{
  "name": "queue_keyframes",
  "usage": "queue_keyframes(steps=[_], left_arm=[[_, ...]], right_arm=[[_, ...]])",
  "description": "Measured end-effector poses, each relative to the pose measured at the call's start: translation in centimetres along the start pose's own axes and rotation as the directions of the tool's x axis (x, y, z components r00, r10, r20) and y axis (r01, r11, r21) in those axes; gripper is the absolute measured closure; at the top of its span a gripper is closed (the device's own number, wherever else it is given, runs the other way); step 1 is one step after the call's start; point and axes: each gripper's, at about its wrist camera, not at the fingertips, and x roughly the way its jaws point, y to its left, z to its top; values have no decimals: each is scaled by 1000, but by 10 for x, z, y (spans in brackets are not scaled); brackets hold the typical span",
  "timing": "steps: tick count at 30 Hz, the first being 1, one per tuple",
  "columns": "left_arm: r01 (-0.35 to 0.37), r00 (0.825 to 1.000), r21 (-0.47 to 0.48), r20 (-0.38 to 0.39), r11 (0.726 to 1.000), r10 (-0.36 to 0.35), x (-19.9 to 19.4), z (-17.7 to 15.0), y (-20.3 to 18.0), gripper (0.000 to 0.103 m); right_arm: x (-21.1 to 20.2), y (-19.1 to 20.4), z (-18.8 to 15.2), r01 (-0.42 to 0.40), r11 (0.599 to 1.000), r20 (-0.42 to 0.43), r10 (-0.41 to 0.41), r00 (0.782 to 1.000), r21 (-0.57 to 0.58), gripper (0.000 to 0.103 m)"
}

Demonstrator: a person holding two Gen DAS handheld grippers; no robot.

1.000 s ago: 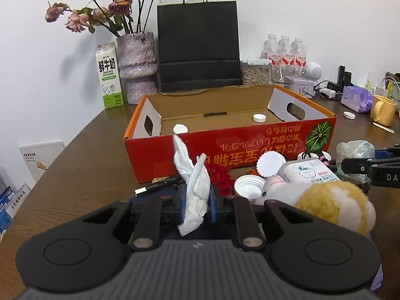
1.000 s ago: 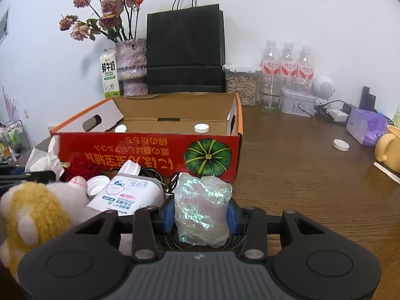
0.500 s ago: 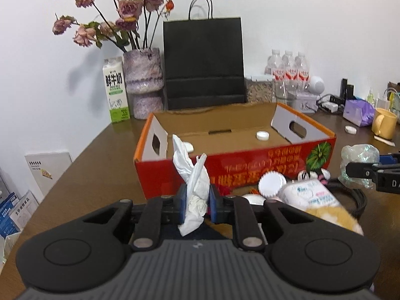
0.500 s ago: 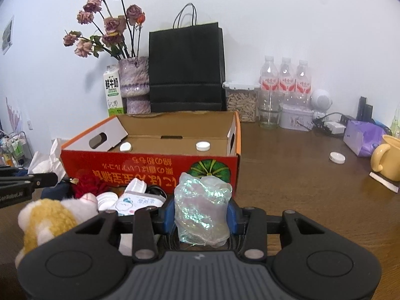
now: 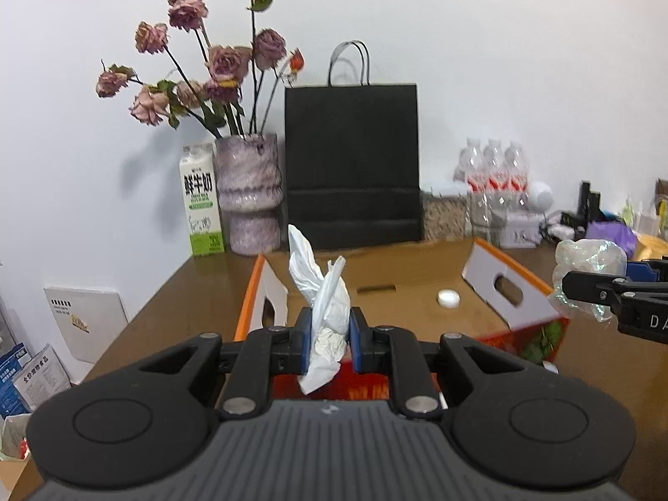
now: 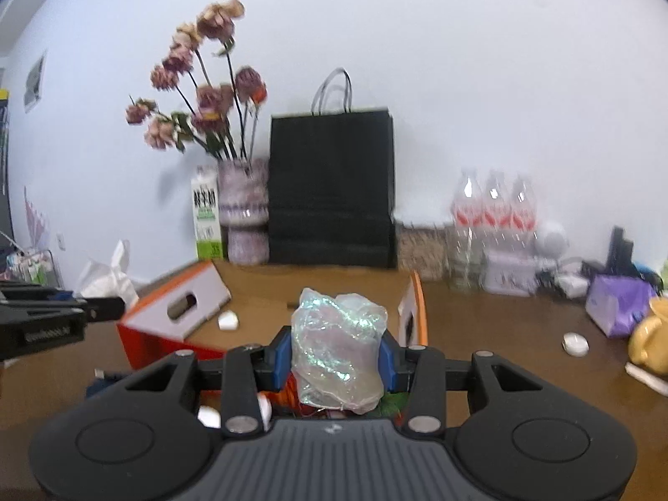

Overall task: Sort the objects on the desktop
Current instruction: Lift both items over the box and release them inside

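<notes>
A crumpled white tissue (image 5: pixel 325 325) was found clamped in the left gripper (image 5: pixel 329 344), and a crinkled iridescent plastic wrapper (image 6: pixel 338 355) was gripped by the right gripper (image 6: pixel 336 357), both held above the open orange cardboard box (image 5: pixel 513 288). Each should be carried past the near wall before release. Both items were judged light, soft and easily snagged.

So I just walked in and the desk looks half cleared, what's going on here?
A person is sorting desk clutter with a handheld tool in each hand. The left tool is shut on a crumpled white tissue, and the right tool is shut on a wad of shiny iridescent plastic wrap. Both are held up in front of the open orange cardboard box, which has a white bottle cap inside. Nothing has been released yet.
</notes>
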Motion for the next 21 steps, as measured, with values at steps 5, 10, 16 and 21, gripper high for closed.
queue_keyframes(steps=[5, 10, 16, 21], left_arm=[[-5, 999, -26, 40, 1000, 6, 16, 18, 3, 85], [2, 998, -27, 64, 1000, -1, 39, 28, -2, 85], [-17, 999, -33, 39, 999, 18, 83, 31, -8, 85], [3, 1000, -22, -29, 1000, -4, 111, 10, -6, 85]], right_arm=[[23, 6, 20, -14, 1000, 36, 14, 999, 14, 64], [52, 11, 34, -13, 999, 61, 11, 998, 37, 64], [90, 14, 37, -20, 998, 33, 18, 999, 64, 64], [116, 13, 13, -15, 1000, -52, 16, 999, 18, 64]])
